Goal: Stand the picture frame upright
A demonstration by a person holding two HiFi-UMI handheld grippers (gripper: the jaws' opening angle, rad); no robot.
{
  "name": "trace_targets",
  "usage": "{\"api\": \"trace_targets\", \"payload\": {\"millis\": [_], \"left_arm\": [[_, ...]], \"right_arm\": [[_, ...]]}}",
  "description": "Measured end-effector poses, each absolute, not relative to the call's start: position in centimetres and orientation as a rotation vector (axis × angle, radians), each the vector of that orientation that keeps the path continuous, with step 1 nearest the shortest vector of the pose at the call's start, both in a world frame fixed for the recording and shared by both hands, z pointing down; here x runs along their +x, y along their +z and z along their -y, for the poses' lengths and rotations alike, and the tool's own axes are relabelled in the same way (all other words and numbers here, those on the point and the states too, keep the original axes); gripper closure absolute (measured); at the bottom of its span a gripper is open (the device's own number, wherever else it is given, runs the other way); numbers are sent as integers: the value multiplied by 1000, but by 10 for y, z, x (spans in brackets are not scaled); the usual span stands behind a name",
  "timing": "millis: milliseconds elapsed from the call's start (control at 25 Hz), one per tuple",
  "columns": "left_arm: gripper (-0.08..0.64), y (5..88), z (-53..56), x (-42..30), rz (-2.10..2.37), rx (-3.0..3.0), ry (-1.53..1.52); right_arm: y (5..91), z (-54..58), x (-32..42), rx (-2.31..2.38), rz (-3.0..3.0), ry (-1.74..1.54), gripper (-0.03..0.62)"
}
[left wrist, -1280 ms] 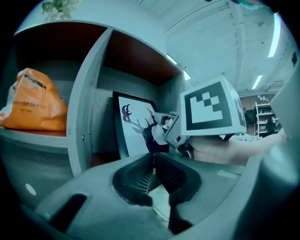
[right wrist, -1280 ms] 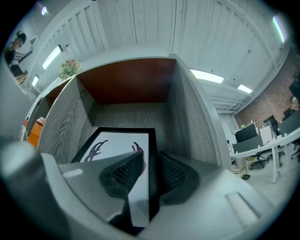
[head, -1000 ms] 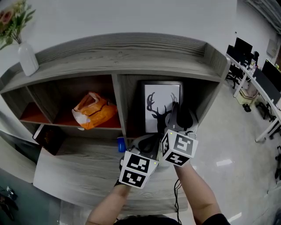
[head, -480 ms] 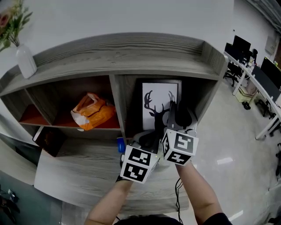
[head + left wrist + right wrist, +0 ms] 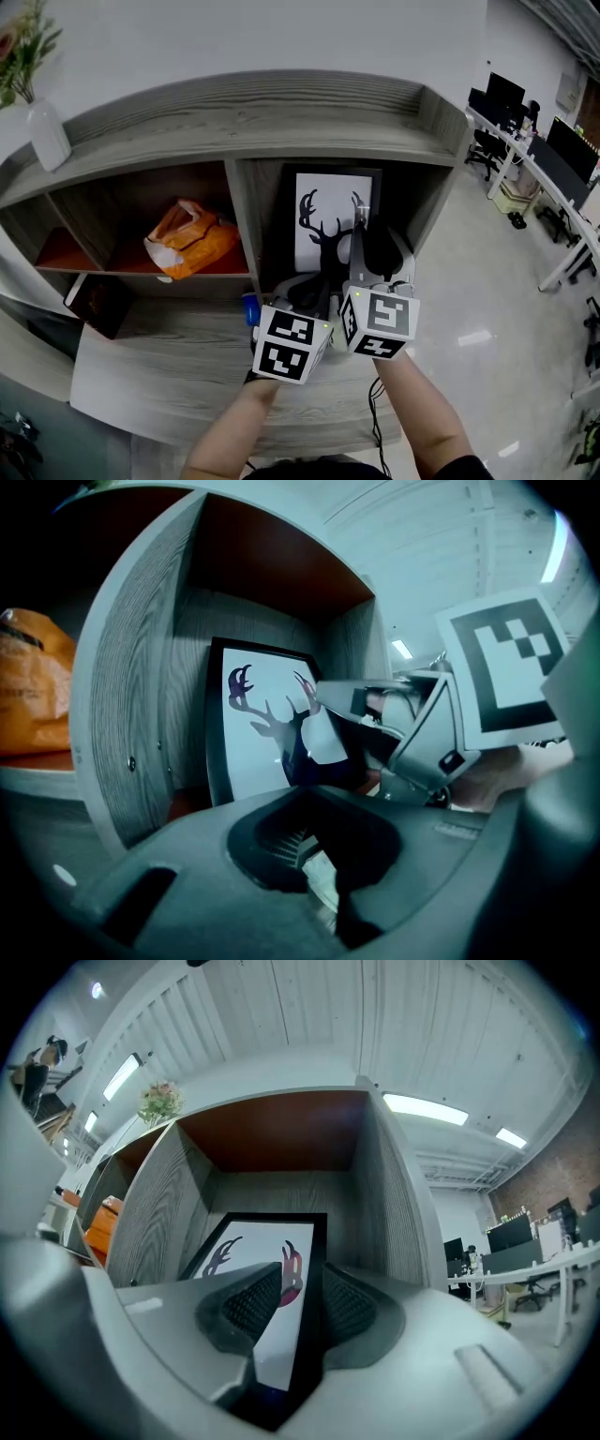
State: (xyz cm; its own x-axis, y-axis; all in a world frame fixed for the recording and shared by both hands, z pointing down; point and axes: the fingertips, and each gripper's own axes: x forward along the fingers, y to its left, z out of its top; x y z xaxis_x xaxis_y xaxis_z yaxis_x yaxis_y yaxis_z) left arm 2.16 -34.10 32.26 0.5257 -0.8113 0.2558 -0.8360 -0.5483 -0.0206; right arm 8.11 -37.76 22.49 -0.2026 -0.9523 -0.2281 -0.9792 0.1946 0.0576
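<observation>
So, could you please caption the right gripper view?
Right tongs, just opening, straddle an edge of the standing picture frame.

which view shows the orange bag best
Head view: the orange bag lies whole in the left shelf compartment. The left gripper view cuts it off at the picture's left edge; the right gripper view shows only a small orange sliver at far left.
</observation>
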Motion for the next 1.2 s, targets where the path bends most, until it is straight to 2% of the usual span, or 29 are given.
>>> {"api": "trace_targets", "payload": {"millis": [600,840,1200], "left_arm": [[563,326,339,21,1431,2661,362],[565,325,339,21,1417,2661,350],[566,326,337,20,1397,2661,354]], "right_arm": [[265,334,90,-1920,-2395,231,502],[287,328,82,-1967,-2484,204,591],[320,334,51,-1935,-2751,78,591]]}}
